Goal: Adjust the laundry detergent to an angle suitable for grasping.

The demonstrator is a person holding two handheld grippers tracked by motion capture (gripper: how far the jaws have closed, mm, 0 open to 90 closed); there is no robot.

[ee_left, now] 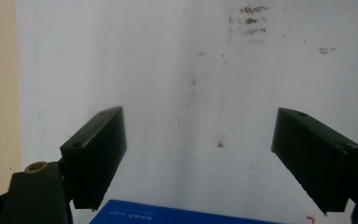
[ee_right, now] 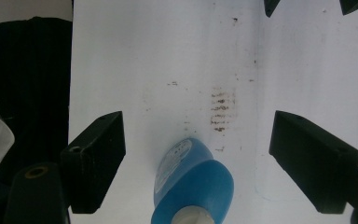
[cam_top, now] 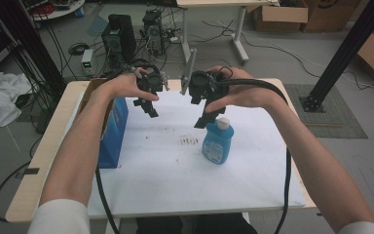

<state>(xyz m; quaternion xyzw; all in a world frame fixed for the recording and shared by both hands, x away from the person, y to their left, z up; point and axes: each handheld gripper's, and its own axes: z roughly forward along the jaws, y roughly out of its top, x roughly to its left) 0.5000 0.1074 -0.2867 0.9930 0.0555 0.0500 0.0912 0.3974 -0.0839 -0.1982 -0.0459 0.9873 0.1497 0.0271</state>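
In the left gripper view the blue box (ee_left: 182, 213) was cut off at six o'clock, its print too blurred to read. In the right gripper view the blue bottle (ee_right: 193, 186) lost its white cap (ee_right: 192, 217) past the six o'clock edge, its label illegible. In the high view the person's left forearm (cam_top: 78, 151) hid part of the box.

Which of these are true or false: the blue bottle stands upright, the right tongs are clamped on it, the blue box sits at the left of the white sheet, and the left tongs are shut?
1. The blue bottle stands upright on the white sheet. True.
2. The right tongs are clamped on the bottle. False: they hang open just above its white cap, not gripping it.
3. The blue box sits at the left of the sheet. True.
4. The left tongs are shut. False: the jaws stand wide apart with nothing between them.
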